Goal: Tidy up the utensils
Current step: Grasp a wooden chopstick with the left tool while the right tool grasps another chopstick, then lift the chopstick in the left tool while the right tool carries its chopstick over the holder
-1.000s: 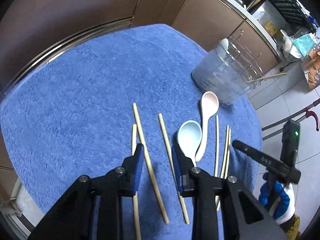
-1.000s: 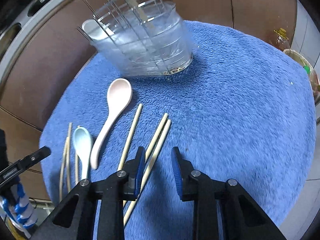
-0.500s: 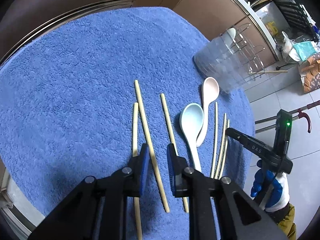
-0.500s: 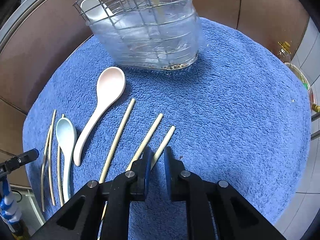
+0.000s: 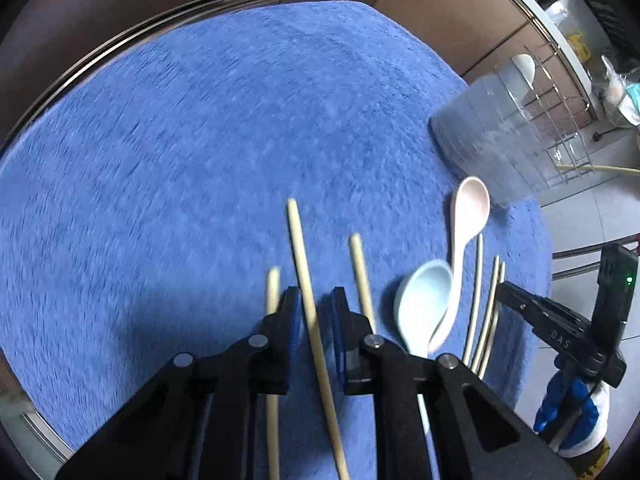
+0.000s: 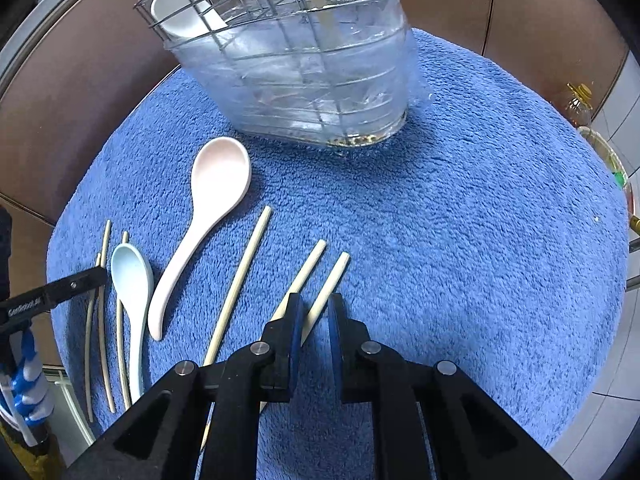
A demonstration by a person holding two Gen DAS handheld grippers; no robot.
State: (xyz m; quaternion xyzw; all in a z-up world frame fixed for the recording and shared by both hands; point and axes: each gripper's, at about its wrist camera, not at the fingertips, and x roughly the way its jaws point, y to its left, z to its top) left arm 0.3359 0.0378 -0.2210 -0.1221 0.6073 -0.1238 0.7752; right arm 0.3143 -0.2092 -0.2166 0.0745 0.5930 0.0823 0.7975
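Left gripper: jaws closing around a chopstick, lower centre. Right gripper: jaws clamped on another chopstick.

The right gripper is pinching a chopstick on the blue towel, near a pink spoon.

Blue towel, pink spoon
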